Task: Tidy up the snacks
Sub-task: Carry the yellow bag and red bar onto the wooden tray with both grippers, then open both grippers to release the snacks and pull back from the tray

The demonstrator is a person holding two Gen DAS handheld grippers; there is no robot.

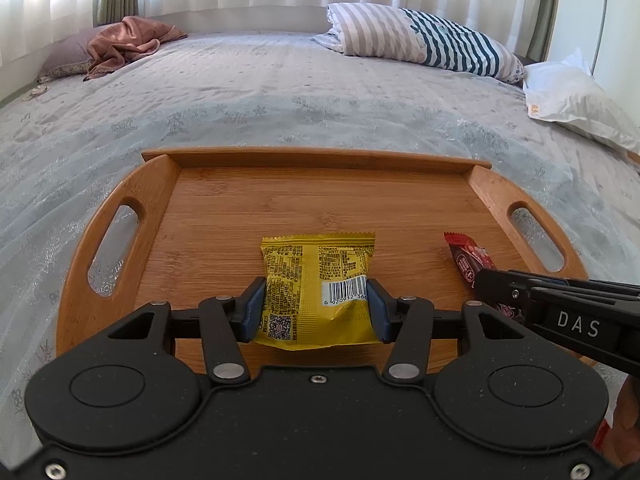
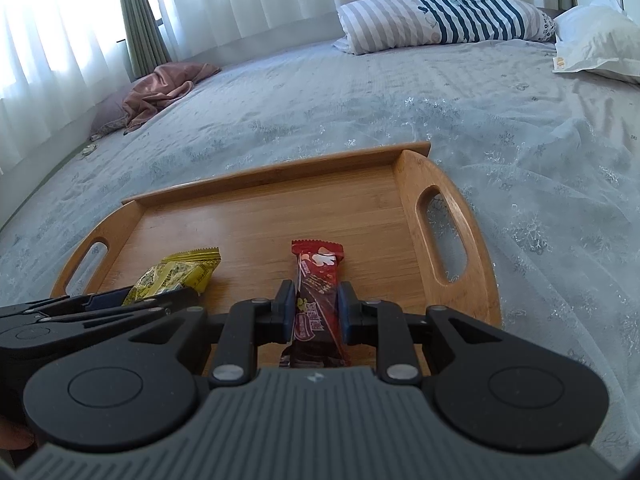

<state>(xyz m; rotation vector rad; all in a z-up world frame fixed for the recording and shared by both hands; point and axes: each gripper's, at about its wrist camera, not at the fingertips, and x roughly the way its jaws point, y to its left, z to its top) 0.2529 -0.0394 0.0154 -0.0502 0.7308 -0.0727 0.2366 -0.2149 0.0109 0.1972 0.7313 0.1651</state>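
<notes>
A wooden tray [image 1: 224, 208] with cut-out handles lies on the bed; it also shows in the right wrist view [image 2: 372, 208]. My left gripper [image 1: 316, 300] is shut on a yellow snack packet [image 1: 316, 276] over the tray's near middle. The packet also shows in the right wrist view [image 2: 176, 274]. My right gripper [image 2: 316, 304] is shut on a red and brown snack bar [image 2: 316, 280] over the tray's right part. The bar [image 1: 466, 258] and the right gripper's black body show at the right of the left wrist view.
The bed has a pale grey patterned cover [image 1: 280, 92]. A striped pillow [image 1: 424, 36] and a white pillow [image 1: 576, 100] lie at the far right. A brown cloth on a purple pillow [image 1: 120, 44] lies at the far left. White curtains hang behind.
</notes>
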